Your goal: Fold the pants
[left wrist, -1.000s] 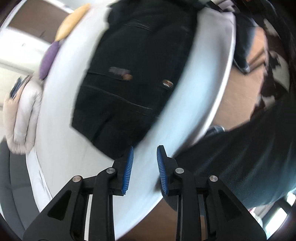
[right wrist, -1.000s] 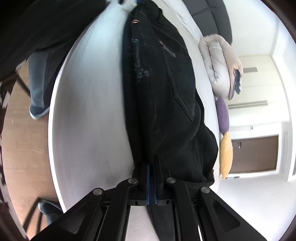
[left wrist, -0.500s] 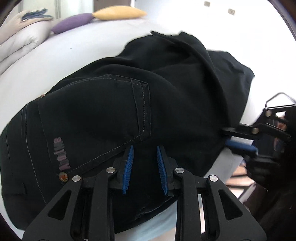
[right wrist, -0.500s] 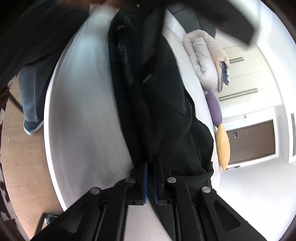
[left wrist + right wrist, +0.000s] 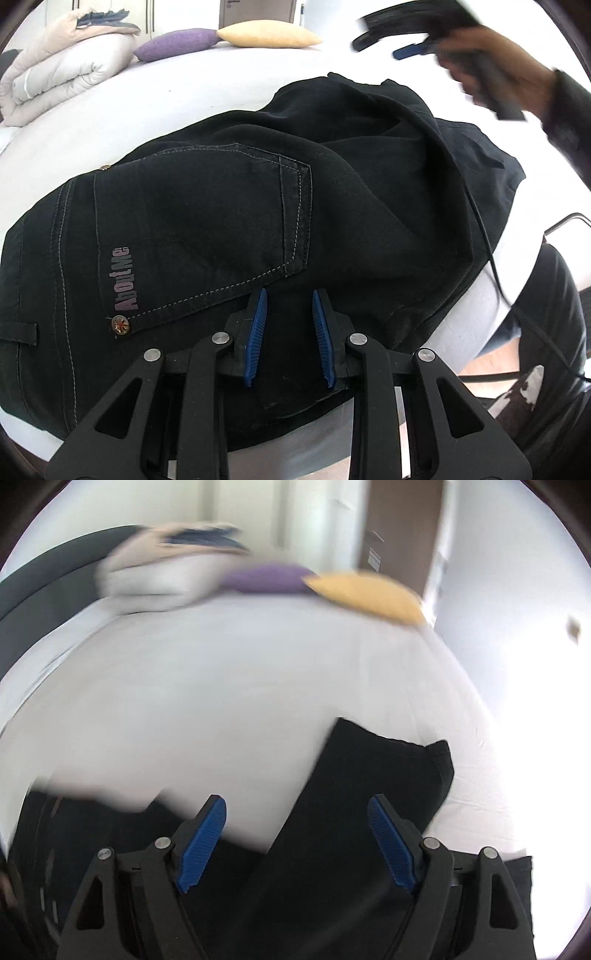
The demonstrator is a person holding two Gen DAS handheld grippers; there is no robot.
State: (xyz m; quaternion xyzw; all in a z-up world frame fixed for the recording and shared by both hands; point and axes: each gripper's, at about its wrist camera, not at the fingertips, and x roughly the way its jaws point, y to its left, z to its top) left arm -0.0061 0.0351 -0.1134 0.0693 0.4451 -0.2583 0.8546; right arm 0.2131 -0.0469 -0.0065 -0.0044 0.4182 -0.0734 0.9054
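Observation:
Black pants point(image 5: 229, 221) lie bunched on the white bed point(image 5: 110, 122), back pocket up with an "AboutMe" label. My left gripper point(image 5: 288, 325) is open and empty, just above the pants below the pocket. My right gripper point(image 5: 295, 834) is wide open and empty, hovering above a loose pant leg point(image 5: 369, 794). In the left wrist view the right gripper point(image 5: 413, 40) is lifted at the upper right, held by a hand, clear of the pants.
A folded beige duvet point(image 5: 62, 70), a purple pillow point(image 5: 177, 42) and a yellow pillow point(image 5: 269, 35) sit at the far side of the bed. The bed's near edge and wooden floor point(image 5: 495, 369) are at the lower right, with the person's legs.
My right gripper let go of the pant leg, opened wide and lifted away, swinging to face the pillows. My left gripper stayed open over the pants, moving slightly.

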